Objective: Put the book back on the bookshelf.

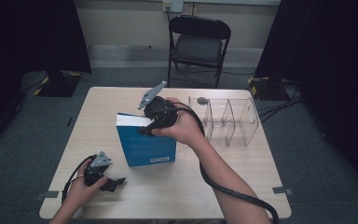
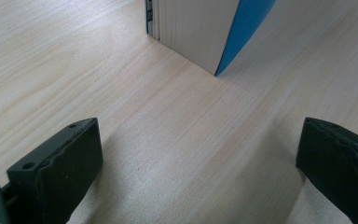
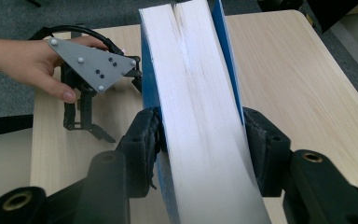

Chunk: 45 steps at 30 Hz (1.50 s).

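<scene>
Right tongs astride upright book

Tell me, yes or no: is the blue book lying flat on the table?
No, in the high view the blue book stands upright on the table, with the right tongs astride its top edge.

Glossy blue-covered paper book; matt pale wood table; clear plastic organizer
</scene>
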{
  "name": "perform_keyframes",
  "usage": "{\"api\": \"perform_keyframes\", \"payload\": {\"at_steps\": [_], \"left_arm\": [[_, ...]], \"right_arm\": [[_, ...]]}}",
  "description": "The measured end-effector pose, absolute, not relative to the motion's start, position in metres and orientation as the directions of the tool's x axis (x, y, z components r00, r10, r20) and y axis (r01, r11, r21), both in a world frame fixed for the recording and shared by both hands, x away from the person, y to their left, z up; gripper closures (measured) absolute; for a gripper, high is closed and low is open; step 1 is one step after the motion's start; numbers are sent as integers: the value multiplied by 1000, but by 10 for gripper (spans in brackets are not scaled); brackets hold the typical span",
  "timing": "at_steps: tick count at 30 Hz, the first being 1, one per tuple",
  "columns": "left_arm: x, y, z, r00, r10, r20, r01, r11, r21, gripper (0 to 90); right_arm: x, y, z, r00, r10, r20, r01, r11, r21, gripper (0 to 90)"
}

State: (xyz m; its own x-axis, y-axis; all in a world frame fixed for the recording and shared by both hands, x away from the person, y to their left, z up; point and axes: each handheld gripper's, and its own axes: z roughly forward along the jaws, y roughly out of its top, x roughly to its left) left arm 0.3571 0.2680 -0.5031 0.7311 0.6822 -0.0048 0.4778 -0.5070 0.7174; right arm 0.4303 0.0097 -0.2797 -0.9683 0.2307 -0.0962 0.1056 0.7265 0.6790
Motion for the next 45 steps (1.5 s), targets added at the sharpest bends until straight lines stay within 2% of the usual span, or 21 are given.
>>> {"api": "perform_keyframes", "payload": {"at_steps": [5,10,21,28,45], "left_arm": [[357,268,-502,732,681,-5,481,-513,711,0],[357,268,-502,733,680,-3,480,-514,711,0],[357,268,-502,732,681,-4,481,-513,711,0],[357,268,-502,733,680,-3,480,-514,711,0],[357,268,-503,731,682,-4,478,-507,717,0]], "right_arm": [[431,10,-279,-970,223,-97,100,730,676,537],[428,9,-277,-965,261,-32,173,722,670,605],[418,11,-276,-949,316,1,240,719,653,615],[416,1,-274,-925,366,99,341,688,641,613],[414,-6,-277,-939,344,27,272,691,669,565]]}}
